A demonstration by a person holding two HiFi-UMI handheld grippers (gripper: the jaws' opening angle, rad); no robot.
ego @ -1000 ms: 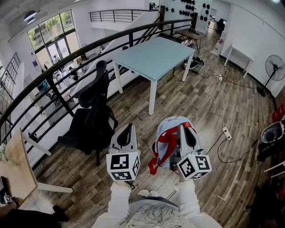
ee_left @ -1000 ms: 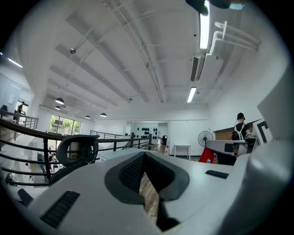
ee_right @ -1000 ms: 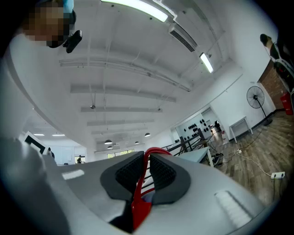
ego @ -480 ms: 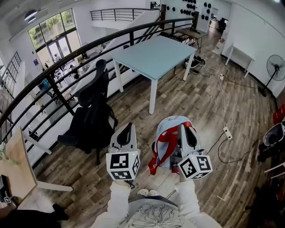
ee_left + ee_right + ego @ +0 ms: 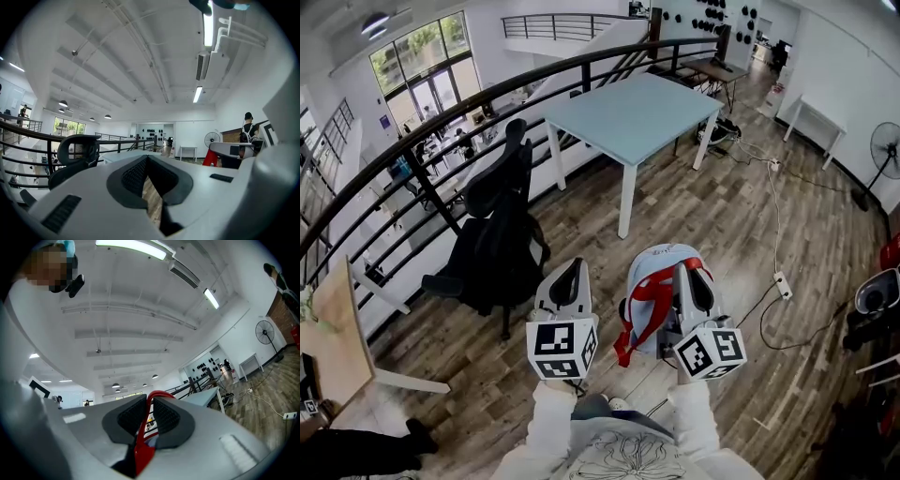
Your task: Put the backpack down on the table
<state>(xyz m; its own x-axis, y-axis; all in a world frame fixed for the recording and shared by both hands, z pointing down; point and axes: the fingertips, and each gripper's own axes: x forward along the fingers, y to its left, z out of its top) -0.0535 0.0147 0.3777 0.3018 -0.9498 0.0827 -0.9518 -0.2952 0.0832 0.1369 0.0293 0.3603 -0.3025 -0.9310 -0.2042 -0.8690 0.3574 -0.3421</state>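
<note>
Right claw [image 5: 149, 401] is pinching the red strap [image 5: 143, 446], with the ribbed pads squeezed onto it from both sides and the strap looping up out of the top of the grip. In the head view the backpack [image 5: 662, 259], pale blue with red straps, hangs against that claw low and centre in the frame, over the wooden floor [image 5: 722, 206]. It is not on the bench. The light blue bench [image 5: 628, 117] stands in the upper middle of the frame, well apart from the bag, its top bare on the part that shows.

Left claw [image 5: 147, 161] sits just beside the bag, to its left in the head view, pressed together at the tips with nothing between the pads; only floorboards show through the slot below them. Both marker cubes face the camera at the bottom of the frame, above the person's pale sleeves.

A black office chair [image 5: 492, 253] stands at the left by the dark railing [image 5: 441, 117]. At the right, a white power strip [image 5: 781, 281] lies on the floor with its cable trailing away.
</note>
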